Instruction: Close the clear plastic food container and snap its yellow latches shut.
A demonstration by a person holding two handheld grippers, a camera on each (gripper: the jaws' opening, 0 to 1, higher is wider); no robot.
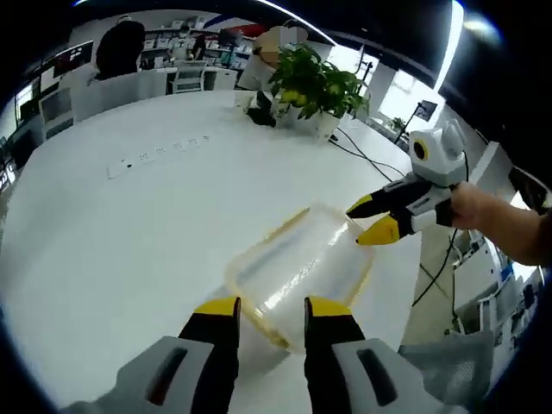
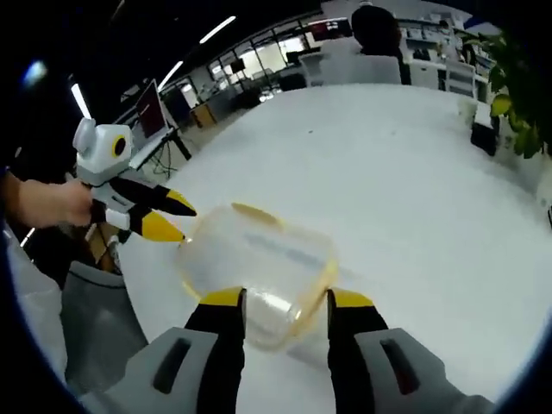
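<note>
Clear container on white table; no legible writing.

Bright and even on the white table, lit by ceiling strip lights and windows. Soft shadows only. Strongly curved at edges, slightly blurred, with glare on the clear container.

We see a clear, glossy plastic container with yellow plastic latches ahead of our left gripper, resting on a smooth, matt white table; gripper tips look yellow plastic.
</note>
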